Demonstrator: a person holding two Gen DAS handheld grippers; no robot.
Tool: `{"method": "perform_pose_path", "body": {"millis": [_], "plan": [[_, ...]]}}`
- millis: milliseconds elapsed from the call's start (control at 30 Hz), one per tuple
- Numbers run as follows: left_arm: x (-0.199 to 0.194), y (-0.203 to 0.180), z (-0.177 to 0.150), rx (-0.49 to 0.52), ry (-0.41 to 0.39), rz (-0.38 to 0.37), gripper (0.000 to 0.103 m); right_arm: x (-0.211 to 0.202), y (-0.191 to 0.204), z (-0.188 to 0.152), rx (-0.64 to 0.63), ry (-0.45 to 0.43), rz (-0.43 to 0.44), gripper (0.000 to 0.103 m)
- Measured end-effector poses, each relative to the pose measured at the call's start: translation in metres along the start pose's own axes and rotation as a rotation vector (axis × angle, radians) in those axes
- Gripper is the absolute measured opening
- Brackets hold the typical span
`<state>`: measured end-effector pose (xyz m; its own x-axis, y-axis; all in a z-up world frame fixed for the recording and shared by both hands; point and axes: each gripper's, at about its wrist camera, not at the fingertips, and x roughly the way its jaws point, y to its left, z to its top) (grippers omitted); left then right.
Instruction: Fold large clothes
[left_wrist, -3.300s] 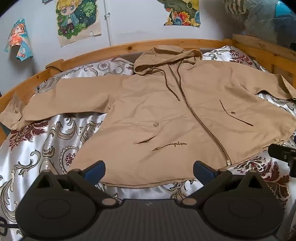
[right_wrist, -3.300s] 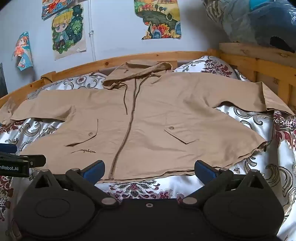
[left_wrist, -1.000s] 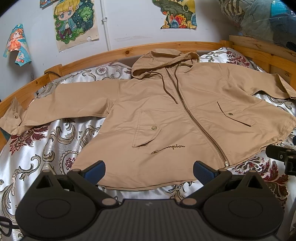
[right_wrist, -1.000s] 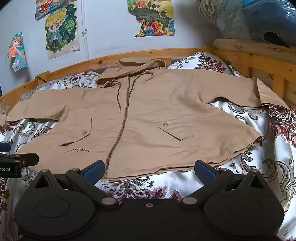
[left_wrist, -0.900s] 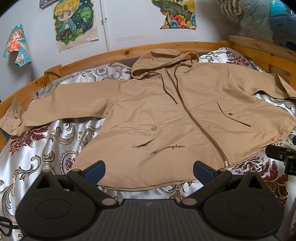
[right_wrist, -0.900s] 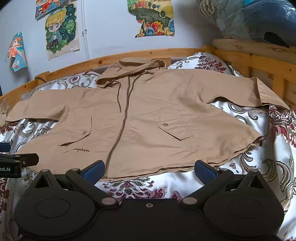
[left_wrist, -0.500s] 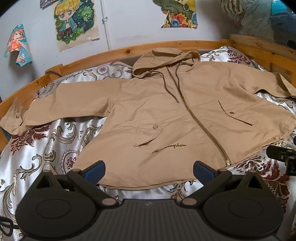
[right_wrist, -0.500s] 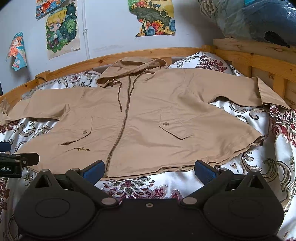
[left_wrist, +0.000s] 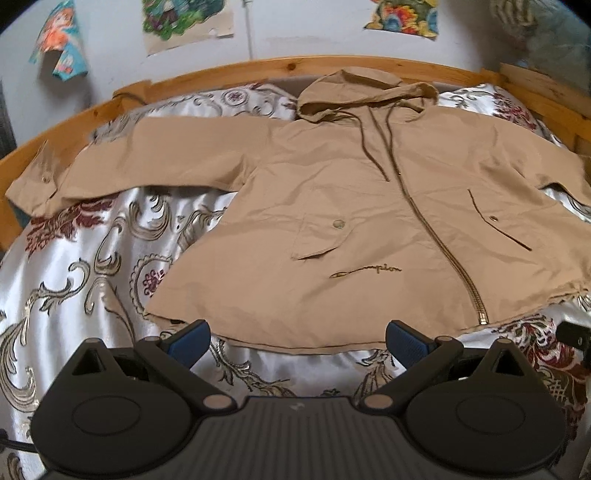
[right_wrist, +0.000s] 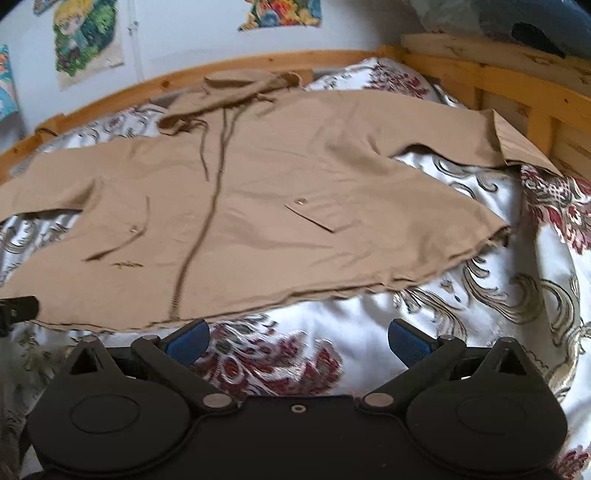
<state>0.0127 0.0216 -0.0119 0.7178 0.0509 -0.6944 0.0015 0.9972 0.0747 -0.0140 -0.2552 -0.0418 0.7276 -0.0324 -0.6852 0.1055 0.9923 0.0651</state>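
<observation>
A tan hooded zip jacket lies spread flat, front up, on the bed, sleeves out to both sides, hood toward the headboard. It also shows in the right wrist view. My left gripper is open and empty, hovering just before the jacket's bottom hem, left of the zipper's end. My right gripper is open and empty over the bedspread, just short of the hem's right half. The left sleeve cuff reaches the bed's left rail. The right sleeve cuff lies by the right rail.
The bed has a silver floral bedspread and a wooden frame around the far and side edges. Posters hang on the wall behind. A pile of bedding sits above the right rail. The other gripper's tip shows at the right edge.
Both grippers have moved forward and lower toward the jacket's hem. The left view shifted left and the right view shifted right. The jacket has not moved.
</observation>
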Motion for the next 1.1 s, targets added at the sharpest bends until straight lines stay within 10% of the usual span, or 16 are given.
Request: {"method": "perform_pose_path", "body": {"millis": [433, 700, 1100], "plan": [[0.02, -0.009, 0.036, 0.065, 0.072, -0.014, 0.103, 0.009, -0.026, 0.012, 0.041, 0.054, -0.126, 0.102], [0.035, -0.042, 0.098, 0.254, 0.02, -0.042, 0.103, -0.011, -0.103, 0.059, 0.107, -0.199, -0.193, 0.102], [0.1, -0.074, 0.092, 0.287, -0.036, -0.106, 0.103, 0.069, -0.183, 0.121, -0.233, -0.049, -0.533, 0.102]]}}
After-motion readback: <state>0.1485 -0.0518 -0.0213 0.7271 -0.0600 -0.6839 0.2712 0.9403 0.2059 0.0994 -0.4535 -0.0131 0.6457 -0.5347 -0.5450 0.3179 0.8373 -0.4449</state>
